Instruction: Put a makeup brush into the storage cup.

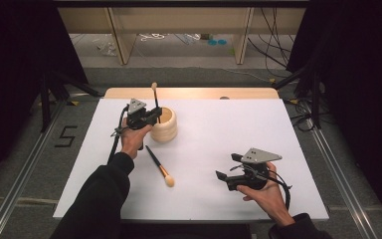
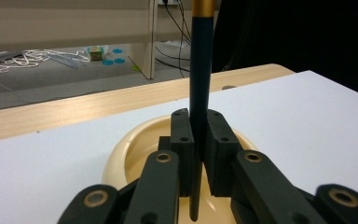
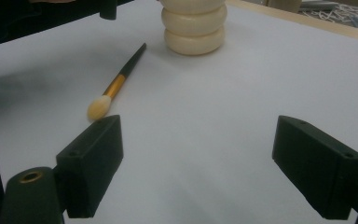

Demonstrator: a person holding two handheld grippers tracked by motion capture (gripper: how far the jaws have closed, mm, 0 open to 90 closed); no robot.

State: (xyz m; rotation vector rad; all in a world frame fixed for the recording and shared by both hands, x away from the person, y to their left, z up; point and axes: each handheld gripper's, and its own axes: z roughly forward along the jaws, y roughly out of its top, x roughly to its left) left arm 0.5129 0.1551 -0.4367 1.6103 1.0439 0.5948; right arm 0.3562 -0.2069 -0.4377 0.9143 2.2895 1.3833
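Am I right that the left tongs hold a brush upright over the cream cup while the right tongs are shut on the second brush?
Not quite: the right gripper view shows the right tongs open and empty; the second brush lies on the table. The rest holds.

**Brush upright over the cream holder**

A makeup brush (image 2: 200, 84) with a dark, slim handle and a gold band near its top stands upright, pinched partway down its handle. Its pale bristle tip points up in the high view, and its lower end hangs inside the mouth of the holder (image 1: 165, 125). That holder is a cream, ribbed, round cup with an open top, standing upright on the white worktop (image 1: 219, 134), towards its far left part.
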